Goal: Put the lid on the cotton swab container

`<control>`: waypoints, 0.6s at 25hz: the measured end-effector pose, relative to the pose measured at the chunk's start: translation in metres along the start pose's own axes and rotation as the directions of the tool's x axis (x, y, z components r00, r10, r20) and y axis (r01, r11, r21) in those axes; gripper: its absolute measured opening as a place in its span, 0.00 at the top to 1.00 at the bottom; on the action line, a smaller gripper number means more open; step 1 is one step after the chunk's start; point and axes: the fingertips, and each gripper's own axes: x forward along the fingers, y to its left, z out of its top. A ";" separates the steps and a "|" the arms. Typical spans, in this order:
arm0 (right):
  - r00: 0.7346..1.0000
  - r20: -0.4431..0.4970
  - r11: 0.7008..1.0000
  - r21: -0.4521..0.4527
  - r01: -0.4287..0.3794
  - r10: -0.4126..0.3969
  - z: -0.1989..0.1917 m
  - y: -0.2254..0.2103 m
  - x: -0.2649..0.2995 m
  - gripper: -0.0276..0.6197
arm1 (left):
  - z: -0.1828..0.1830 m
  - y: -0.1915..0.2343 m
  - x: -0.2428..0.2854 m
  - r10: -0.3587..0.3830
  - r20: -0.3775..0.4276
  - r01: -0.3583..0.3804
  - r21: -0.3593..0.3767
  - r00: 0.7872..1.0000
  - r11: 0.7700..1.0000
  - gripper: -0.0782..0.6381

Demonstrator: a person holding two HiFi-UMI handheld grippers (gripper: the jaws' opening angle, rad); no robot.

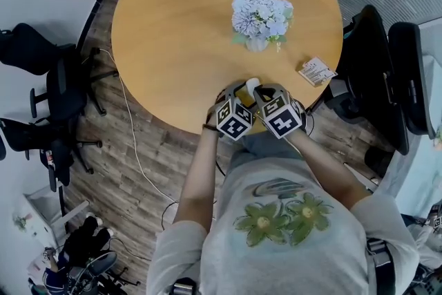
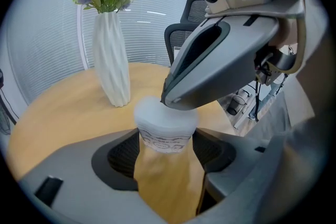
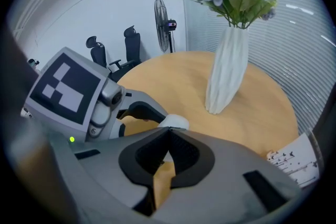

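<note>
Right now, you are gripping the small round white plastic cotton swab container (image 2: pixel 168 132) between the wide-spread jaws of your left gripper (image 2: pixel 167 147), pads pressing on both of its sides, at the near edge of the round wooden table (image 1: pixel 173 31). Your right gripper (image 3: pixel 169 132), jaws closed together and empty, is touching its tip to the container's frosted white lid (image 2: pixel 157 113). A ribbed white vase (image 2: pixel 111 60) of pale blue flowers is standing farther back.

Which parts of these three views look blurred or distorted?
Left gripper view: fisheye with black corners; the gripped container is soft-edged, the vase behind it sharper. Right gripper view: same dark rim, the blinds bow, its own jaws are out of focus. Head view: evenly lit and sharp across the table.
</note>
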 end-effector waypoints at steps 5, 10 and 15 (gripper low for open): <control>1.000 0.028 1.000 -0.018 0.000 0.001 0.001 0.000 -0.002 0.95 | 0.001 0.000 -0.001 0.012 -0.013 -0.012 -0.012 1.000 1.000 0.44; 0.997 0.056 0.998 0.014 -0.056 0.055 -0.002 0.001 -0.002 0.95 | -0.004 0.001 -0.007 0.047 -0.020 -0.048 -0.031 0.999 0.998 0.46; 0.990 0.118 0.995 0.056 -0.079 0.072 0.000 0.000 -0.004 0.95 | -0.004 -0.001 -0.023 0.071 0.027 -0.068 -0.117 0.997 0.991 0.46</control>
